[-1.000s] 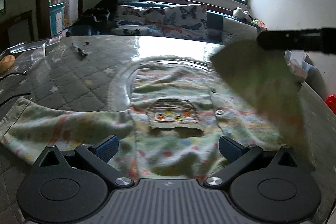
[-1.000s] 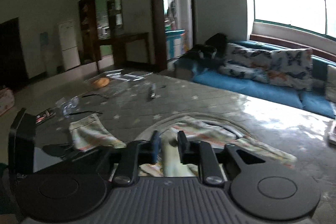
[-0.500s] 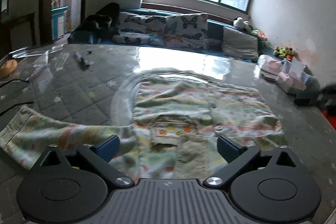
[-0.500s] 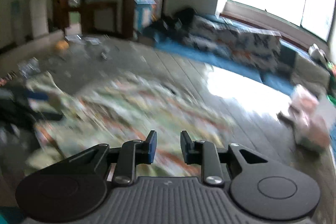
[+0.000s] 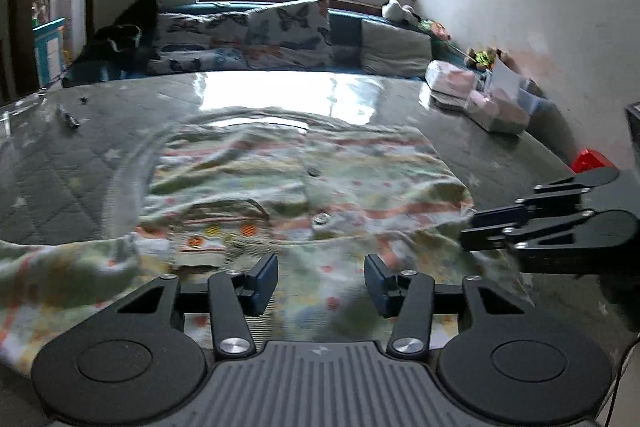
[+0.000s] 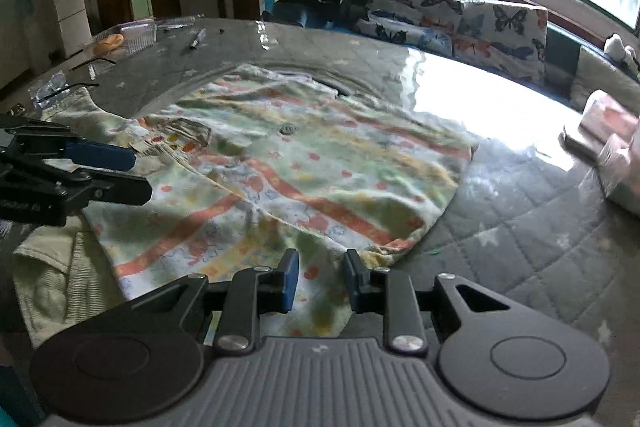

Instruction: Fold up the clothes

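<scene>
A small flowered button shirt (image 5: 360,187) (image 6: 320,167) with a chest pocket (image 5: 224,223) lies spread on the quilted grey table (image 5: 60,179). Its one sleeve (image 5: 60,267) stretches out to the left; the other lies folded across the front (image 6: 180,227). My left gripper (image 5: 320,283) (image 6: 140,173) hovers over the shirt's near hem. Its jaws are closing, cloth lies under the gap, and the pads do not press on it. My right gripper (image 6: 322,279) (image 5: 468,231) sits low at the shirt's right corner, jaws a narrow gap apart, cloth showing beneath them.
A sofa with butterfly cushions (image 5: 248,39) runs behind the table. Pink packs (image 5: 472,87) sit at the table's right edge, with a red thing (image 5: 588,159) beyond. A plastic tray (image 6: 120,37), a pen (image 6: 198,39) and cables (image 6: 92,61) lie far left.
The right gripper held a sleeve up over the shirt; that sleeve now lies folded across it, and the gripper has dropped to the right corner. The left jaws have narrowed.
</scene>
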